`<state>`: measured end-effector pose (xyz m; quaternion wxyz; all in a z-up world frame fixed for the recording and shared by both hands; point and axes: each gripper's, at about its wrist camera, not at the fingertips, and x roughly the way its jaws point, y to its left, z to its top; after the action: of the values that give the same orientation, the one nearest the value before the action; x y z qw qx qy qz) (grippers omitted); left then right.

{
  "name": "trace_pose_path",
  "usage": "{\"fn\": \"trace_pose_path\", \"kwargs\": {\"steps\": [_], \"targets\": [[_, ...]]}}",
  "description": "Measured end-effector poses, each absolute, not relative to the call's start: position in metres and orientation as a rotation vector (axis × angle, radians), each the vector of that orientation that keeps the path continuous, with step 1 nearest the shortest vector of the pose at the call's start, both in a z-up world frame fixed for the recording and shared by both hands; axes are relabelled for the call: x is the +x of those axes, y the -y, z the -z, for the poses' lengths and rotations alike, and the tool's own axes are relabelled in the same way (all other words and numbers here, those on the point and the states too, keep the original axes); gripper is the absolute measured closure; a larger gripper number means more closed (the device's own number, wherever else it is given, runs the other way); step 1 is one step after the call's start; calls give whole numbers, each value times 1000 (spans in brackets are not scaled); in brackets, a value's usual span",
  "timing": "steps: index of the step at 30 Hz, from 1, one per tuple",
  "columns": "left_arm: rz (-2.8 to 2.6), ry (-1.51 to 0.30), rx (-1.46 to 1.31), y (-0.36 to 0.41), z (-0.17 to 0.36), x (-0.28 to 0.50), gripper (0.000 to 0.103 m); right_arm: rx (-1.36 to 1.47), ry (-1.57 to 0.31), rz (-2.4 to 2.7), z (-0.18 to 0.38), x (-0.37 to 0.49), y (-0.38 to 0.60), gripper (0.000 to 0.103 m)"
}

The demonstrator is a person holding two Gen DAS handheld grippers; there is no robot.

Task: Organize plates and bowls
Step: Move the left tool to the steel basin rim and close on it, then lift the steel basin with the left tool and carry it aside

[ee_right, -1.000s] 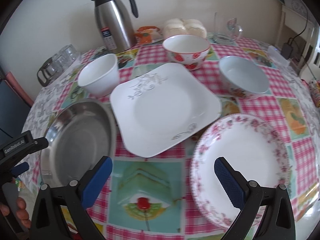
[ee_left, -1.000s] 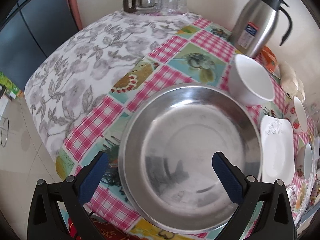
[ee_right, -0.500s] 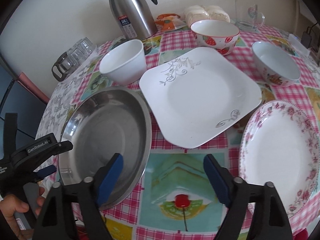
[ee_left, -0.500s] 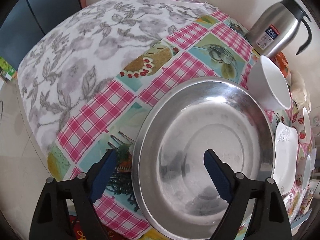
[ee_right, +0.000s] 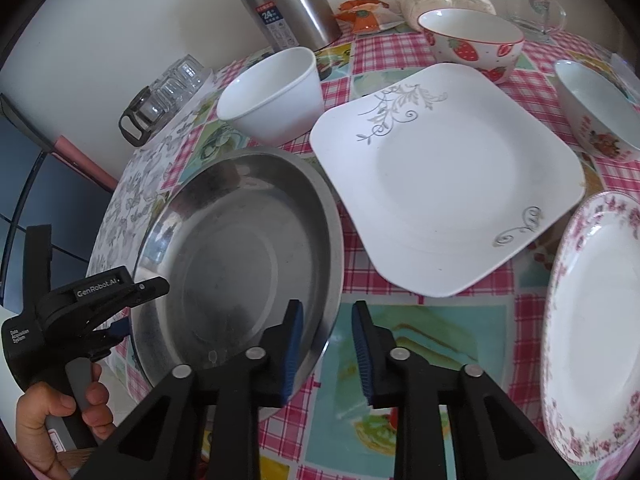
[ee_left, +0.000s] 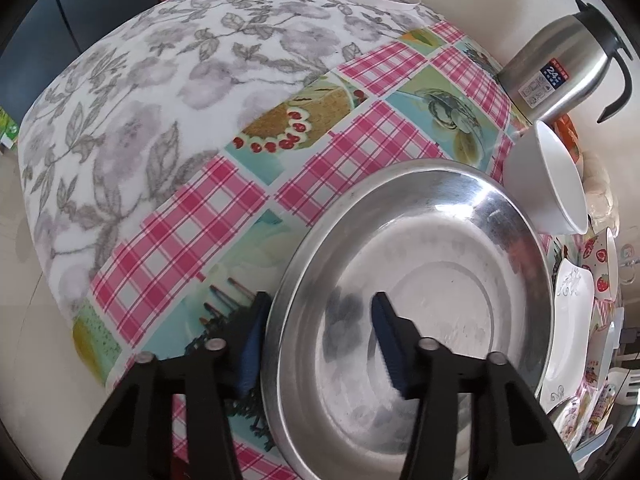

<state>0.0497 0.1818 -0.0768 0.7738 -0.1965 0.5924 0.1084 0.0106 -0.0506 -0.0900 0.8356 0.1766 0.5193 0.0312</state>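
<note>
Both grippers are closing in on the steel pan (ee_left: 412, 300); left gripper (ee_left: 316, 344) and right gripper (ee_right: 326, 350) straddling opposite rims, still unclenched; two-handed lift looks imminent.

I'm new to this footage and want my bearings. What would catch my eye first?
The big steel pan at the table's near left edge, with the left gripper and right gripper each straddling its rim from opposite sides. Right of it lies a square white plate, and behind stands a steel thermos.

Home dining table: patchwork oilcloth (ee_right: 424, 320), thermos jug (ee_right: 288, 0), drinking glasses (ee_right: 176, 80), crockery spread out.
</note>
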Motion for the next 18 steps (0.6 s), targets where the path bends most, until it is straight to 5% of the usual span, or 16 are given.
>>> {"fn": "trace_pose_path", "kwargs": {"steps": [5, 18], "targets": [[-237, -1264, -428, -185, 80, 57, 66, 367, -1117, -64, 97, 16, 49, 87], [-227, -1254, -356, -178, 81, 54, 68, 358, -1147, -88, 105, 19, 45, 87]]}}
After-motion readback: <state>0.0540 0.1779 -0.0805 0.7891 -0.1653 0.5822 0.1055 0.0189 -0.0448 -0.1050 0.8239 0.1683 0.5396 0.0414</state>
